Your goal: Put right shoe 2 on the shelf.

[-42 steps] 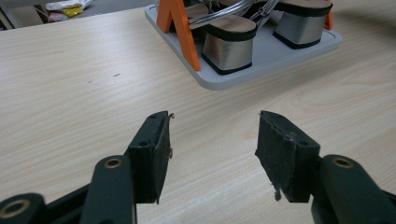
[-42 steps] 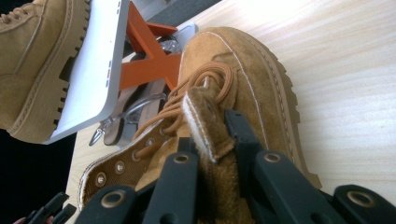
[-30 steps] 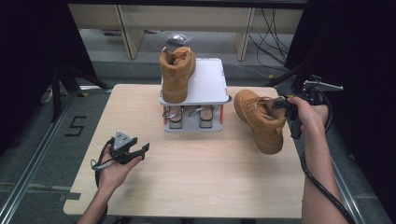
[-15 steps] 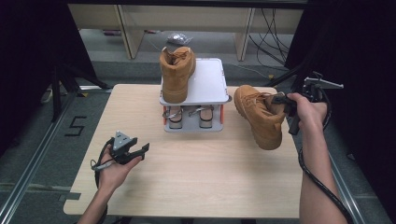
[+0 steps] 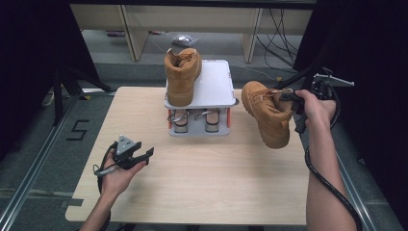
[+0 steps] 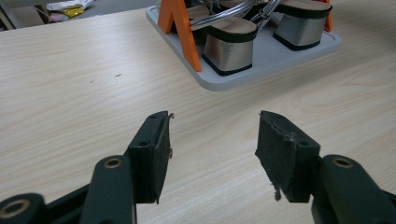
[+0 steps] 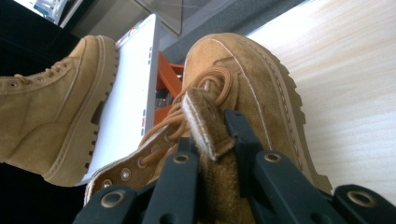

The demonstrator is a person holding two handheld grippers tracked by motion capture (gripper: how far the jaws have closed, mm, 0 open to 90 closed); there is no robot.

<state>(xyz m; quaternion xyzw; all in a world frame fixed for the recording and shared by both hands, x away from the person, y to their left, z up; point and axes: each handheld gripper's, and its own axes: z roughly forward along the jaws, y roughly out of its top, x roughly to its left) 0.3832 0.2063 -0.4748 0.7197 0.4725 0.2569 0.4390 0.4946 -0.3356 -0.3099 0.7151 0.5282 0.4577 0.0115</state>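
You're holding the right gripper (image 5: 288, 96) out past the table's right edge, jaws clamped on the tongue/collar of a tan boot (image 5: 268, 113); in the right gripper view the two black jaws are pinching the padded tongue (image 7: 205, 126) w/ the laces just beside them. The boot is hanging tilted, toe pointing down toward your side, sole facing the table's right edge, w/ the toe low over the table (image 5: 207, 192) near its right edge; can't tell from the high view if the toe is touching the wood. It's sitting just right of the two-level shoe rack (image 5: 216, 82) at the table's far middle, close to it but apart. A second tan boot (image 5: 182, 74) is standing upright on the left part of the rack's white top shelf, toe toward you, leaving the right part of the shelf bare. On the lower level, betw. the orange posts (image 6: 180, 28), a pair of silver-heeled shoes (image 6: 231, 44) is sitting on the grey base. Your left gripper (image 5: 144, 155) is resting low at the table's near left, well apart from rack & boots, pointing right toward the middle; its jaws are standing apart w/ only bare wood betw. them, pads (image 6: 156, 154) gripping nothing. The rack's base corner is lying ahead of it in the left gripper view.
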